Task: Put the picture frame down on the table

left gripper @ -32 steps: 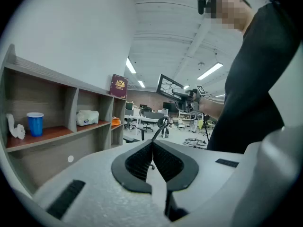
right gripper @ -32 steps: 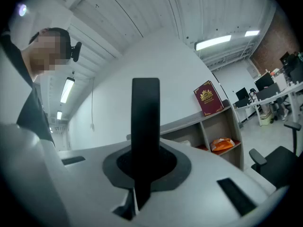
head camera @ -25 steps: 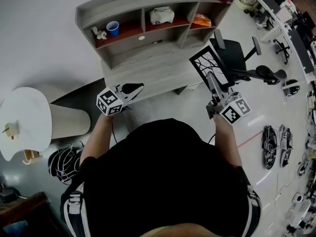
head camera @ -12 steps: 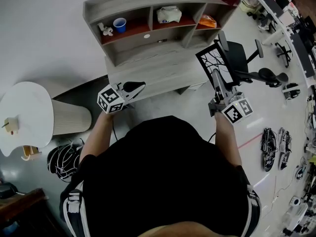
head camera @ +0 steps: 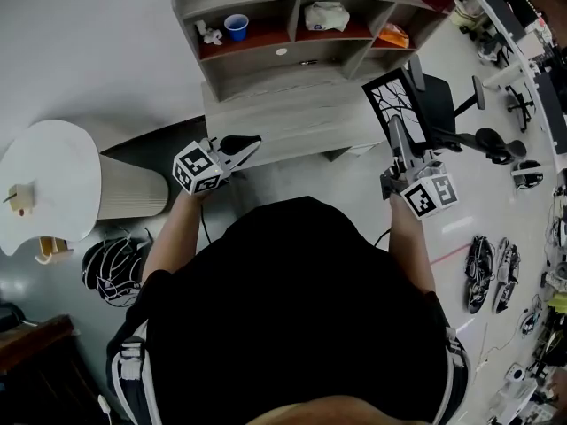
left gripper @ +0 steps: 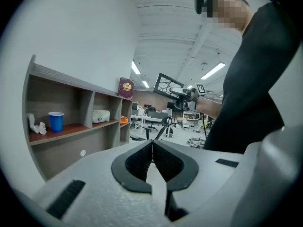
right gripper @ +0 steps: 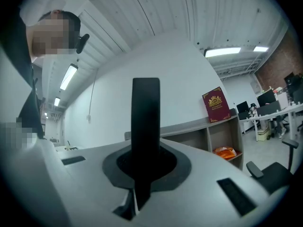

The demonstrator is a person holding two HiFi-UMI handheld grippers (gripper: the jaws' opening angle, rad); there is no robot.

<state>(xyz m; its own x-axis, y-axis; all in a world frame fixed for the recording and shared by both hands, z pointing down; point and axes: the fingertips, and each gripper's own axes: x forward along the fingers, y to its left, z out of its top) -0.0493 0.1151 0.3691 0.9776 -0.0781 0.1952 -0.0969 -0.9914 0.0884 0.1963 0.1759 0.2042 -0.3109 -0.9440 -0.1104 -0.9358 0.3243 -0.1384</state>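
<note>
The picture frame (head camera: 397, 104), black-edged with a black branch drawing on white, is held up in the air at the right, above the grey table's (head camera: 292, 122) right end. My right gripper (head camera: 400, 153) is shut on its lower edge. The right gripper view shows the frame (right gripper: 145, 126) edge-on as a dark upright bar between the jaws. The left gripper view also catches the frame (left gripper: 166, 85) in the distance. My left gripper (head camera: 241, 143) hovers at the table's front left edge, jaws shut with nothing in them.
A grey shelf unit (head camera: 266, 7) at the table's back holds a blue cup (head camera: 236, 27), a white bundle (head camera: 328, 16), an orange item (head camera: 394, 35) and a red book (right gripper: 216, 104). A black office chair (head camera: 456, 122) stands right. A round white side table (head camera: 40, 184) stands left.
Both grippers and the frame have shifted slightly right and toward the table; the head view has swung so the shelf sits further right. The right gripper still holds the frame.
</note>
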